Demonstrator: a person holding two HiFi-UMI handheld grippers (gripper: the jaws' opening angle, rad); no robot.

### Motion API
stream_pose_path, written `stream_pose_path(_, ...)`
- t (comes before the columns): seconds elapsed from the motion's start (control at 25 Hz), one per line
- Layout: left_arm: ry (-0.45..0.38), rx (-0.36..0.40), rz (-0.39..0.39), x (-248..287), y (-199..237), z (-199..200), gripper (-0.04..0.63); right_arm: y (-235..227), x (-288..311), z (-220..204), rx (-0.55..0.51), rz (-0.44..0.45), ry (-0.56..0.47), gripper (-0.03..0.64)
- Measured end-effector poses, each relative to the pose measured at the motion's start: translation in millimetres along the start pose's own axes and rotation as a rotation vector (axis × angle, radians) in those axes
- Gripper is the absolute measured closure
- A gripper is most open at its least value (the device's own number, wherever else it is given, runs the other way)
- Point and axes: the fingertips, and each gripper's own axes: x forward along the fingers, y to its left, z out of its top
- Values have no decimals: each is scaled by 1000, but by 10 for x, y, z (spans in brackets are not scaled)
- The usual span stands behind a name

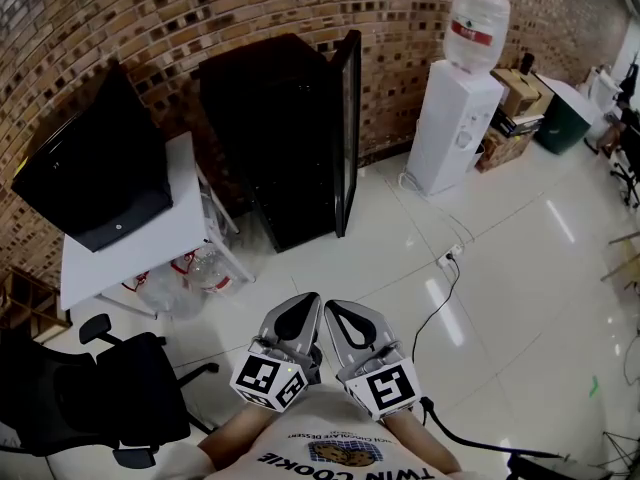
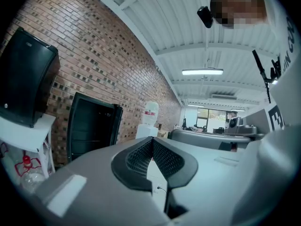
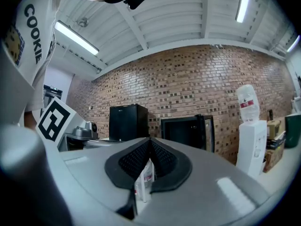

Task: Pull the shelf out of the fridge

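Note:
The black fridge [image 1: 280,138] stands against the brick wall with its door [image 1: 347,128] swung open to the right. Its inside is dark, and no shelf can be made out in the head view. The left gripper view shows the open fridge [image 2: 91,131] with faint horizontal lines inside. My left gripper [image 1: 305,306] and right gripper [image 1: 335,310] are held side by side close to my chest, far from the fridge. Both are shut with nothing between the jaws, as the left gripper [image 2: 152,140] and right gripper [image 3: 150,140] show in their own views. The fridge [image 3: 188,131] lies straight ahead.
A second black box [image 1: 95,168] sits on a white table [image 1: 130,238] left of the fridge, with plastic bottles [image 1: 200,268] underneath. An office chair [image 1: 100,398] stands at the lower left. A water dispenser [image 1: 455,118] and cardboard boxes [image 1: 510,118] are to the right. A cable [image 1: 440,298] runs across the floor.

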Motion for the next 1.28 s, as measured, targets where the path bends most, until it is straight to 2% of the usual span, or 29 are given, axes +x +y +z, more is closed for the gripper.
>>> stream_pose_path(0.32,-25,-21,19,325,653,56,595,-160,709,-183,-3,27,60,612)
stream_pose_path(0.72,-31,-65,93,866,1666,217,595,-590,1809,-256,9,4,107,612)
stream_pose_path(0.92,-37,-103,86,1136,1984,293,595,-817,2262,-241,-2,-51,123,612)
stream_pose_path(1.28,-45,-162,76,1332,2580,353,595,-825,2948,-323,-31,-34,175,612)
